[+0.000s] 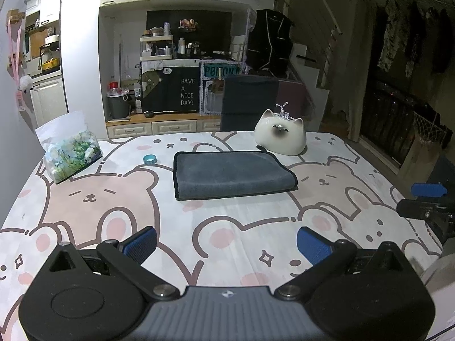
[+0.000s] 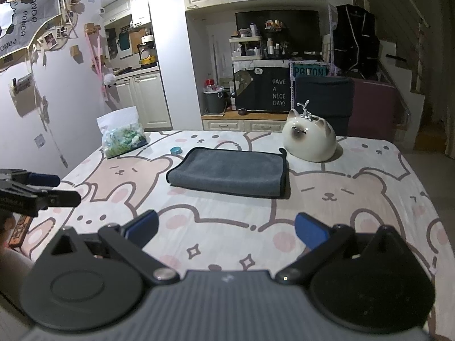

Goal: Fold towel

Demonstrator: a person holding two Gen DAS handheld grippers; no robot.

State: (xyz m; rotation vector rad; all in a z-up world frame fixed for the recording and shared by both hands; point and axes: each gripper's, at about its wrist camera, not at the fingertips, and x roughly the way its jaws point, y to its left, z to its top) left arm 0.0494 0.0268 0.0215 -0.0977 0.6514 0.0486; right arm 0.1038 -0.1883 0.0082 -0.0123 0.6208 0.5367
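Note:
A dark grey towel (image 1: 231, 174) lies folded into a flat rectangle in the middle of the table; it also shows in the right wrist view (image 2: 230, 174). My left gripper (image 1: 226, 243) is open and empty, held above the table's near part, well short of the towel. My right gripper (image 2: 226, 228) is open and empty too, also short of the towel. The right gripper shows at the right edge of the left wrist view (image 1: 423, 200). The left gripper shows at the left edge of the right wrist view (image 2: 42, 189).
The table has a bear-print cloth (image 1: 113, 199). A white cat-shaped ceramic (image 1: 280, 136) stands just behind the towel's far right corner. A small teal cap (image 1: 150, 159) lies left of the towel. A plastic bag of green items (image 1: 69, 150) stands at the far left.

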